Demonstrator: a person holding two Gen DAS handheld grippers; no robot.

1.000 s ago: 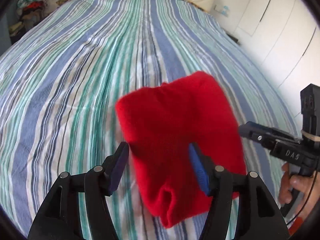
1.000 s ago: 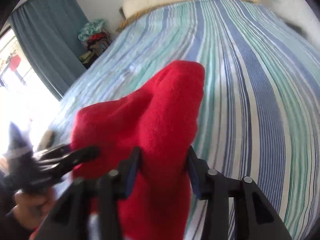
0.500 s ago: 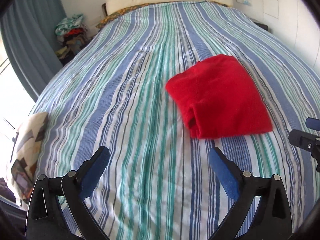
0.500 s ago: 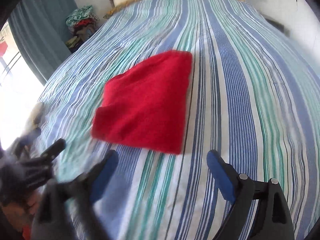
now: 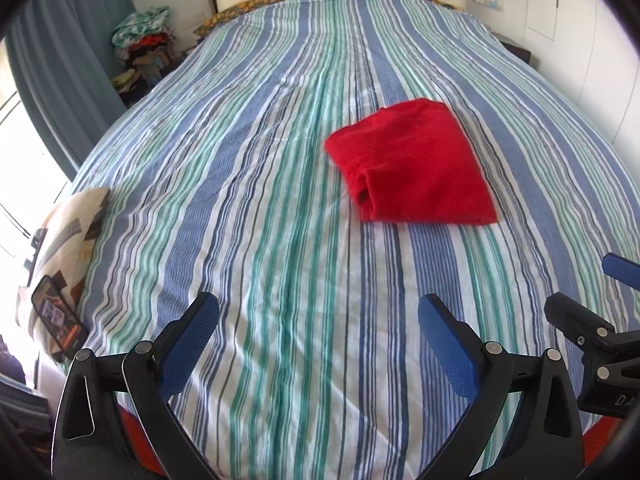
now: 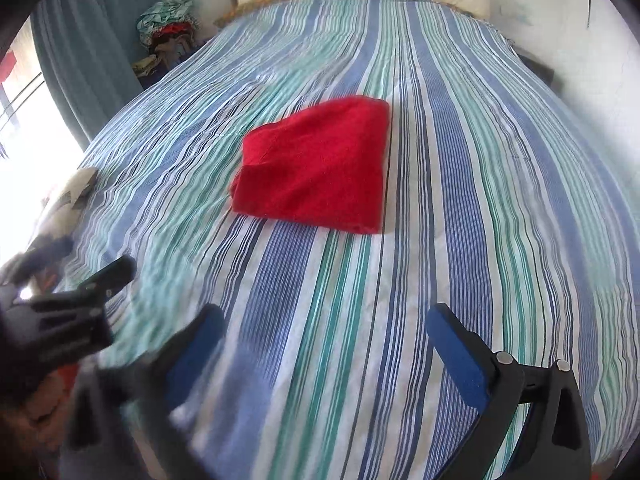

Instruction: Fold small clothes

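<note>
Striped bedspread [image 5: 256,208]; phone [image 5: 59,322] on patterned cushion [image 5: 66,236].

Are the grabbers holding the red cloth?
No, nothing is held. Both left gripper and right gripper are empty, right jaws opening; the red cloth lies folded on the bed.

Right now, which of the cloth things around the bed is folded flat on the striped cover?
The red garment, folded, alone mid-bed on the striped bedspread. The heap of clothes beside the bed by the curtain is jumbled, and the patterned cushion sits at the bed's edge.
</note>
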